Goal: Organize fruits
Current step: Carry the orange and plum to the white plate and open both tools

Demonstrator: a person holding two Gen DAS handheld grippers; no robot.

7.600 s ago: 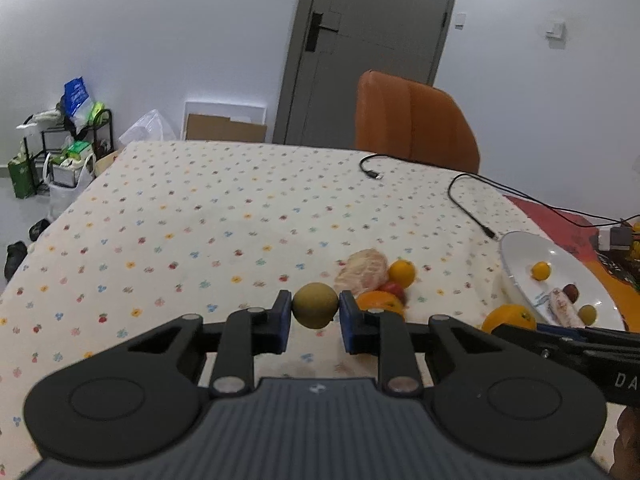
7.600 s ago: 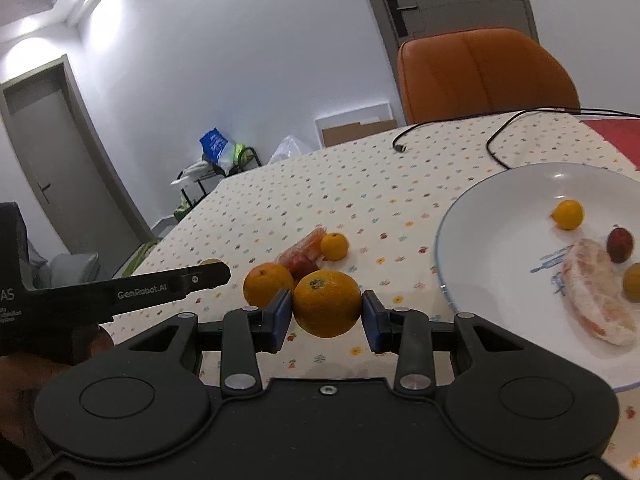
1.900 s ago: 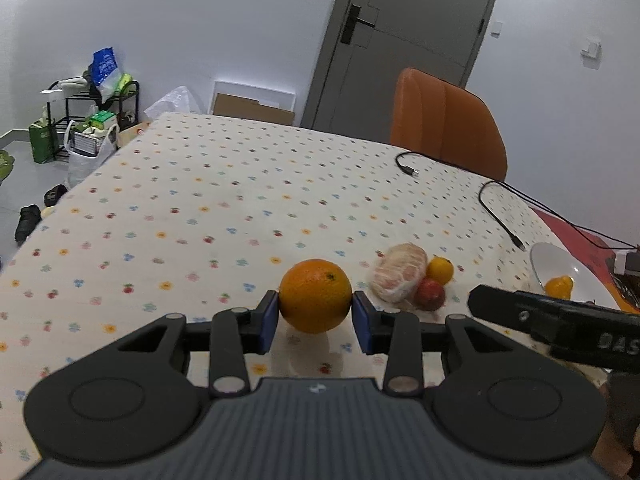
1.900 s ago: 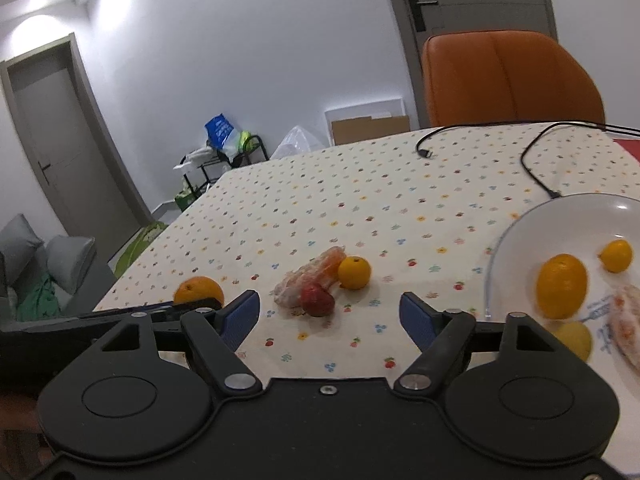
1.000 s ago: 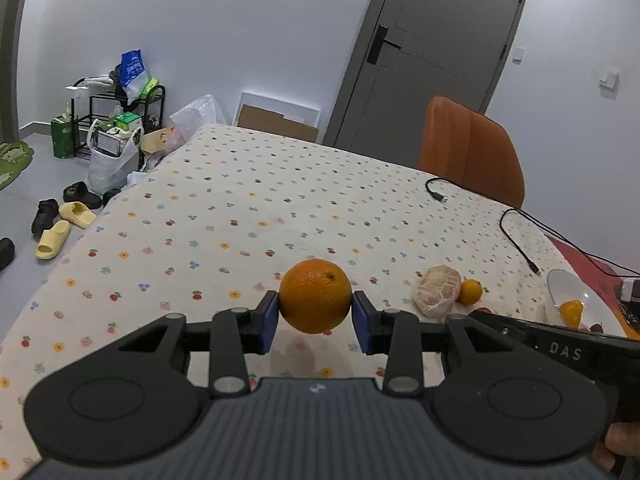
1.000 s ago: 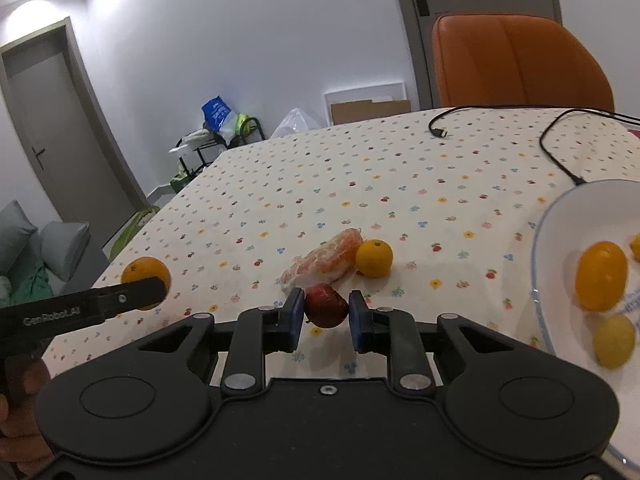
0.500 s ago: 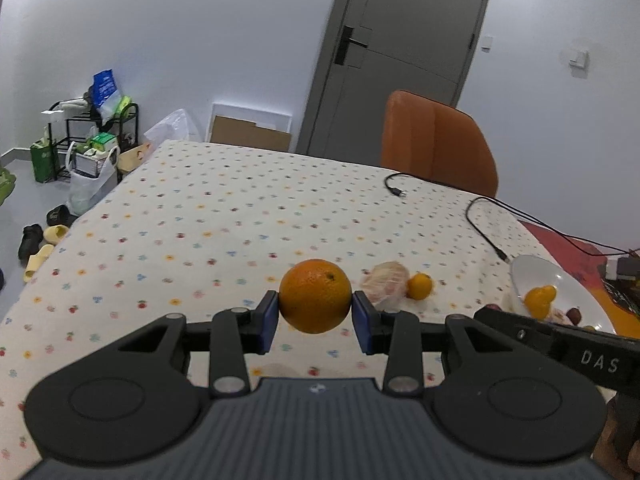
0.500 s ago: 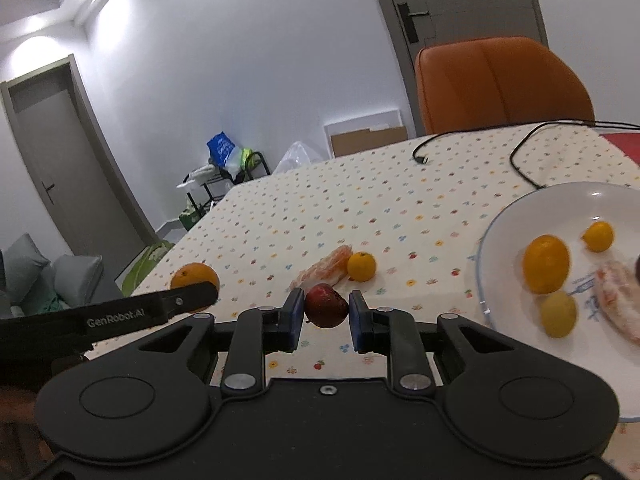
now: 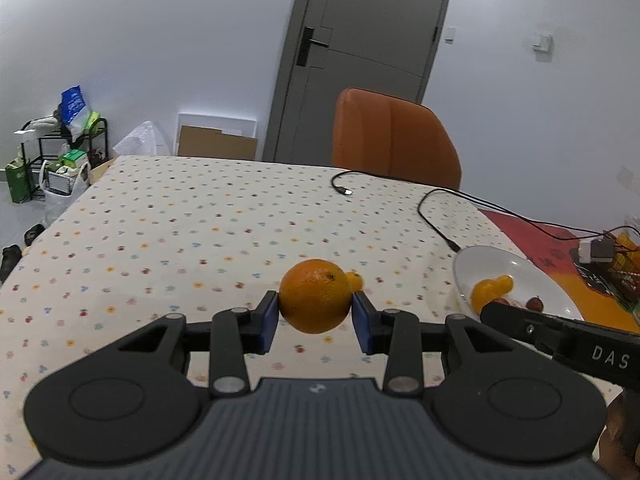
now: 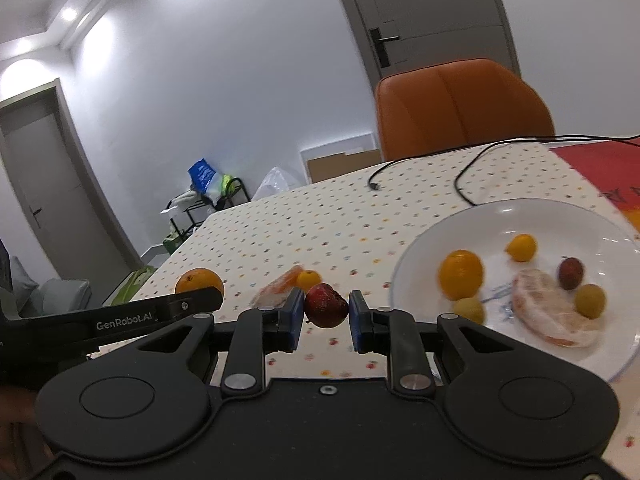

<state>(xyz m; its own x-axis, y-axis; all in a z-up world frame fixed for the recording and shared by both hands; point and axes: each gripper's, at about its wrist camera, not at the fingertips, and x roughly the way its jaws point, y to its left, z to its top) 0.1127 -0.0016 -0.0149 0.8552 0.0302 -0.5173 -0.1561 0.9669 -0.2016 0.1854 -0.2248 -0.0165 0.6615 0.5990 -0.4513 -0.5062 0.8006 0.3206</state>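
The left claw (image 9: pixel 315 316) grips an orange (image 9: pixel 315 296) above the worktop (image 9: pixel 160 232). The right claw (image 10: pixel 325 320) grips a red fruit (image 10: pixel 325 311), held just left of the plate (image 10: pixel 500 220) of fruit.

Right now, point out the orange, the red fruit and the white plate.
orange (image 9: pixel 315 295), left wrist view, middle of its peel.
red fruit (image 10: pixel 326 305), right wrist view, its front face.
white plate (image 10: pixel 532 216), right wrist view, bare far rim.
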